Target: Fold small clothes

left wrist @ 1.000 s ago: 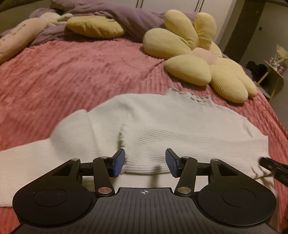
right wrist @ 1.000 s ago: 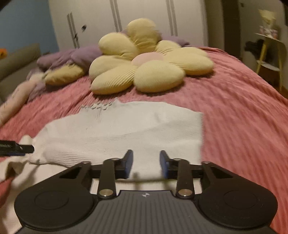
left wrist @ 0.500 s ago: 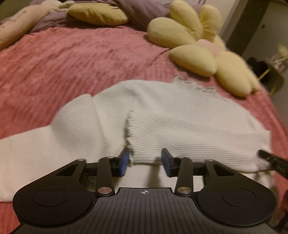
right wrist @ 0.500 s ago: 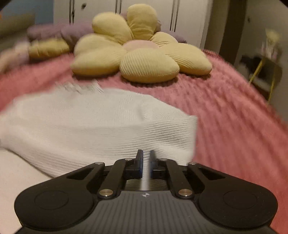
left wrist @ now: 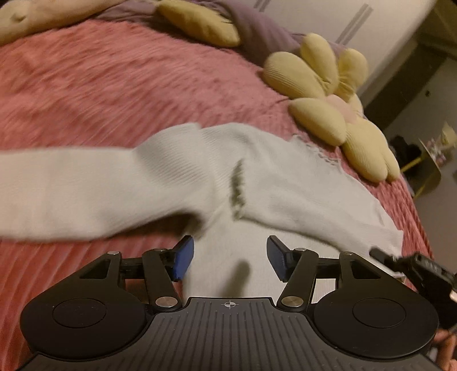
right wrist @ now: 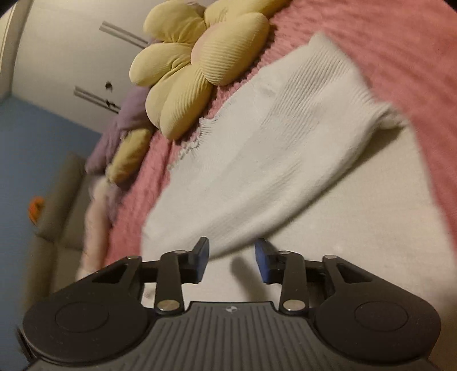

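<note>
A white knit sweater (left wrist: 285, 177) lies on the pink bedspread (left wrist: 114, 85), one sleeve (left wrist: 71, 188) stretched out to the left and the other folded across its body. My left gripper (left wrist: 230, 258) is open and empty, just above the sweater's lower part. The sweater also shows in the right wrist view (right wrist: 257, 159), tilted, with the folded sleeve's ribbed cuff (right wrist: 382, 114) at the upper right. My right gripper (right wrist: 232, 261) is open and empty over the sweater. Its tip shows at the right edge of the left wrist view (left wrist: 411, 262).
A yellow flower-shaped cushion (left wrist: 337, 114) lies just past the sweater's collar, also in the right wrist view (right wrist: 194, 65). A yellow pillow (left wrist: 200, 22) and purple blanket (left wrist: 265, 37) lie at the bed's head. A small yellow side table (left wrist: 428, 168) stands right of the bed.
My right gripper was shut half a second ago and has opened, and its view has tilted. My left gripper opened wider and swung left, so the outstretched sleeve fills more of its view.
</note>
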A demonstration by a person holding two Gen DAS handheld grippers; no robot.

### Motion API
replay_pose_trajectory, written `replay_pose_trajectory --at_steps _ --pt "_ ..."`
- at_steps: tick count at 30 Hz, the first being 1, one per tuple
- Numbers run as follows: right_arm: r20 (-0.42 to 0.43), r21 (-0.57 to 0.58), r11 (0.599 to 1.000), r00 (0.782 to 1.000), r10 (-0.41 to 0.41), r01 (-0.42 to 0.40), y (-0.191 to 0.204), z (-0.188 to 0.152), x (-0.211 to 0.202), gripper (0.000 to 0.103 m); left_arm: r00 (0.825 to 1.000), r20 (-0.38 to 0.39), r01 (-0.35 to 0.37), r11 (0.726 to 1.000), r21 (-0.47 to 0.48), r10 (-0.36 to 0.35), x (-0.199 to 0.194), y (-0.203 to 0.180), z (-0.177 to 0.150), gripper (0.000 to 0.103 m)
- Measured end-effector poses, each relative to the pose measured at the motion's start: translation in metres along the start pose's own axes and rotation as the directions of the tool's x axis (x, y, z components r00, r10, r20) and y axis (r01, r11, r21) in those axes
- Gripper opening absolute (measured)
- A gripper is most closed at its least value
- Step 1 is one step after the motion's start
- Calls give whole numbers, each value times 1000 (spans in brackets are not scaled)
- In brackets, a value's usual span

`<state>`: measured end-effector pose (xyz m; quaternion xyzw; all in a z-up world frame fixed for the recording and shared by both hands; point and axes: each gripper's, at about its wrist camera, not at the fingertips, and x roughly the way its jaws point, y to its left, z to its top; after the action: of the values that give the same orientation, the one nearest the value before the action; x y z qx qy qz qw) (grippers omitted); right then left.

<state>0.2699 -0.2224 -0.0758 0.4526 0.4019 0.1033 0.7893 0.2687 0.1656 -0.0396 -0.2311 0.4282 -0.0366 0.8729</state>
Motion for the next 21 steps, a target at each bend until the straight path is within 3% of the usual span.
replay_pose_trajectory --at_steps 4,6,8,10,11,12,14,18,19,21 --pt "1 9 1000 1000 6 -6 8 -1 22 40 1000 1 6 1000 -20 -6 -8 9 -8 62" --pt "-15 16 1000 1000 12 -12 11 -1 26 24 1000 14 -9 1000 -14 9 -14 11 -12 62" --pt "-65 69 995 994 83 -78 8 -2 29 11 999 34 -20 1000 -25 20 -20 17 -15 67" --pt "-75 102 991 993 92 -84 3 -5 29 11 998 57 -22 997 -76 27 -26 32 -17 80" --pt "-88 59 998 996 30 -25 5 -6 30 10 997 69 -19 994 -110 27 -29 41 -18 87" --pt "-95 -35 999 995 -34 31 10 -9 30 4 996 79 -24 986 -162 37 -33 54 -19 88" --pt "-66 -199 977 993 -97 82 28 -17 20 6 994 92 -34 965 -260 60 -40 79 -22 88" --pt "32 -450 874 981 -192 186 56 -40 -12 31 977 167 -52 905 -423 135 -68 128 -27 88" --pt "66 -504 835 973 -219 222 59 -50 -21 32 968 185 -70 889 -452 170 -76 138 -28 88" --pt "92 -544 800 966 -244 254 58 -63 -35 32 949 217 -93 863 -497 227 -88 158 -28 88"
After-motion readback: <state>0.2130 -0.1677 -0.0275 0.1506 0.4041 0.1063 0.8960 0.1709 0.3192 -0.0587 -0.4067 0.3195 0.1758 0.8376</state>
